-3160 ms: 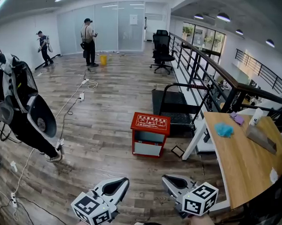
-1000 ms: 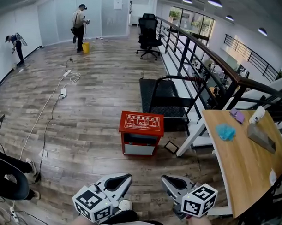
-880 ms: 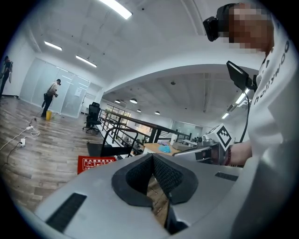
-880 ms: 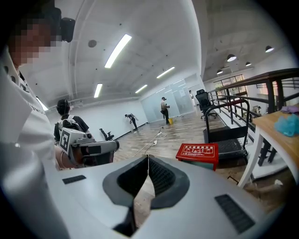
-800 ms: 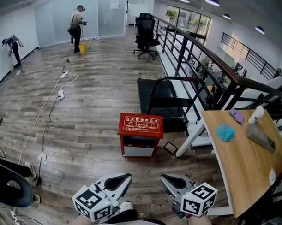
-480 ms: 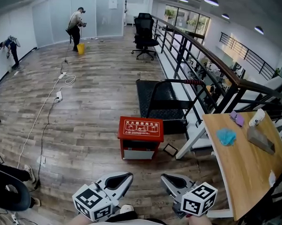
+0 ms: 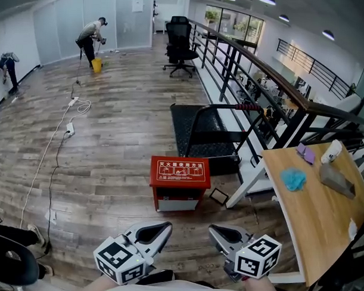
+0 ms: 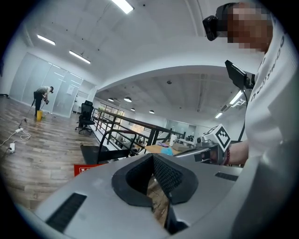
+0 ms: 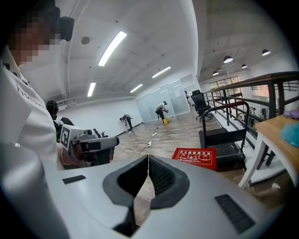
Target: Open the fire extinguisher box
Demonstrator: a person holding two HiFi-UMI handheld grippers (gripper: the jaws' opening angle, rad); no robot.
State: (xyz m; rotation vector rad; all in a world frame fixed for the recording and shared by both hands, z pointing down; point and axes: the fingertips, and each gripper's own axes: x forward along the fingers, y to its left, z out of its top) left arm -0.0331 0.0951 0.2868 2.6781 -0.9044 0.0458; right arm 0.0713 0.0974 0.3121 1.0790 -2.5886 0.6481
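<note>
One red fire extinguisher box is seen on the floor; two tools, the left hand-held gripper and right hand-held gripper, are held closed, empty.

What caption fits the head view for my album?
Left tool and right tool, shut and empty, face the closed red fire extinguisher box.

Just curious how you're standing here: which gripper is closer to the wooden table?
Right. The right gripper is held just left of the wooden table, near its front corner. The left gripper is farther off, on the right gripper's other side.
</note>
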